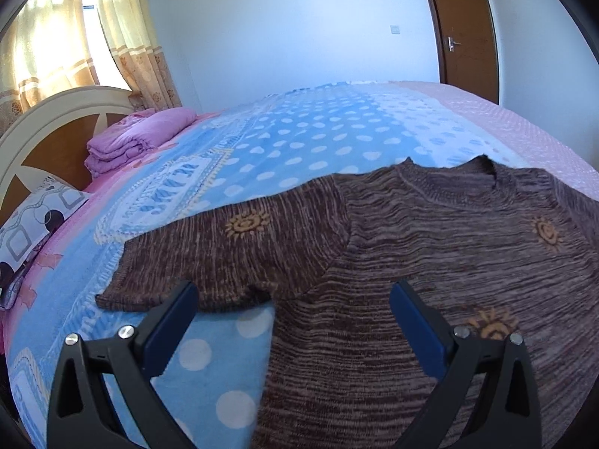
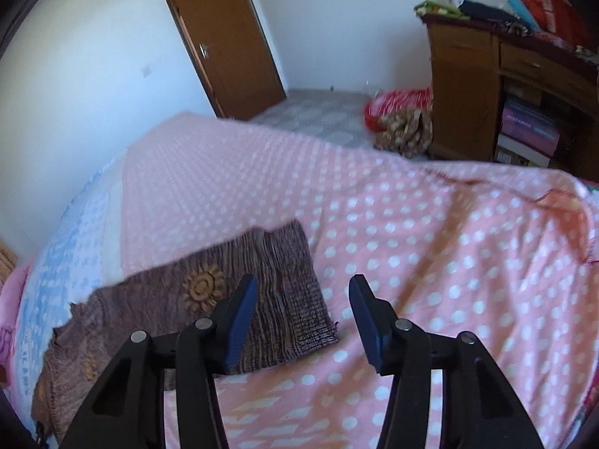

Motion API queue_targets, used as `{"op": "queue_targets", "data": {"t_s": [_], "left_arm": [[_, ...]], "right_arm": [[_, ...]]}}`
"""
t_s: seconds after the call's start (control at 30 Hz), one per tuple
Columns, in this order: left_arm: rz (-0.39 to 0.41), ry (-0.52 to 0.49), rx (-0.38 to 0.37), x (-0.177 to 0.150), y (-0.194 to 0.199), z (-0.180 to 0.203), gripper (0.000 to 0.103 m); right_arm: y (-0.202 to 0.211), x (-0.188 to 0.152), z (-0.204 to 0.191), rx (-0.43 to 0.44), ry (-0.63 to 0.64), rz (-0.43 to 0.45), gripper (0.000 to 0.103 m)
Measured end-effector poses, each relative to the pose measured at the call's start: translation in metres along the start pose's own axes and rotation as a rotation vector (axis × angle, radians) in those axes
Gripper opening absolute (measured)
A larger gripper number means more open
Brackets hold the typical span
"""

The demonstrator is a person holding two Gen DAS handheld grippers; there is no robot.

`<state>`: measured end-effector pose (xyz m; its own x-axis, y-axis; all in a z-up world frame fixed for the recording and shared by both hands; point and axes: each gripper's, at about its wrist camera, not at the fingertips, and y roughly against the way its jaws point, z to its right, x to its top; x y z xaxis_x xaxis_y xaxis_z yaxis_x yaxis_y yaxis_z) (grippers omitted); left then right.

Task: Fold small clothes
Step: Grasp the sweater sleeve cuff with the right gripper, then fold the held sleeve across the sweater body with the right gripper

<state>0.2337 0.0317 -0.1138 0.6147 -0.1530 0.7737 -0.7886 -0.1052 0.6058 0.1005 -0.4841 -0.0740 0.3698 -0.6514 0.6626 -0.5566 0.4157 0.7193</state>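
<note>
A small brown knit sweater [image 1: 430, 247] with orange sun motifs lies flat on the bed, neck opening away from me. In the left wrist view my left gripper [image 1: 294, 292] stands open over the armpit where the left sleeve [image 1: 209, 258] meets the body; nothing is between its blue pads. In the right wrist view the other sleeve [image 2: 269, 299] stretches out onto the pink dotted blanket. My right gripper [image 2: 303, 292] is open just above that sleeve's cuff end, left finger over the knit, right finger over blanket. It holds nothing.
The bed carries a blue dotted blanket [image 1: 299, 138] and a pink dotted blanket [image 2: 411, 243]. Folded purple bedding [image 1: 138, 138] and a patterned pillow [image 1: 33, 217] lie by the headboard. A wooden cabinet [image 2: 486, 86], a door [image 2: 221, 37] and a red bag [image 2: 397, 104] stand beyond the bed.
</note>
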Motion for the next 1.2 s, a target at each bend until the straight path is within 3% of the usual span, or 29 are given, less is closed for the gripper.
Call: {"op": "queue_targets", "data": {"t_s": [0.23,0.4,0.47,0.57,0.67,0.8,1.0,1.2], "left_arm": [[-0.063,0.017,-0.029,-0.007,-0.018,-0.001,0.103],[-0.13,0.004,-0.064,-0.011,-0.03,0.006,0.103],[-0.129,0.012,-0.072,-0.011,-0.029,0.003,0.103],[-0.138,0.043,-0.101,-0.011,-0.031,-0.002,0.103],[-0.151,0.091,-0.127,-0.012,-0.035,-0.01,0.103],[-0.166,0.145,-0.154,-0.013,-0.039,-0.018,0.103],[-0.158,0.149,-0.146,-0.013,-0.038,-0.017,0.103],[-0.146,0.153,-0.15,-0.013,-0.037,-0.019,0.103]], "right_arm": [[-0.051,-0.016,-0.013,-0.055,0.051,-0.088,0.052],[-0.054,-0.015,-0.021,-0.092,0.107,-0.088,0.029],[-0.054,-0.012,-0.023,-0.082,0.125,-0.099,0.008],[-0.048,-0.009,-0.029,-0.07,0.142,-0.115,0.007],[-0.027,-0.002,-0.036,-0.037,0.115,-0.073,0.007],[0.011,0.008,-0.069,0.038,0.157,0.001,0.007],[0.069,0.005,-0.169,0.25,0.29,0.082,0.007],[0.08,-0.047,-0.289,0.517,0.41,-0.005,0.007]]}}
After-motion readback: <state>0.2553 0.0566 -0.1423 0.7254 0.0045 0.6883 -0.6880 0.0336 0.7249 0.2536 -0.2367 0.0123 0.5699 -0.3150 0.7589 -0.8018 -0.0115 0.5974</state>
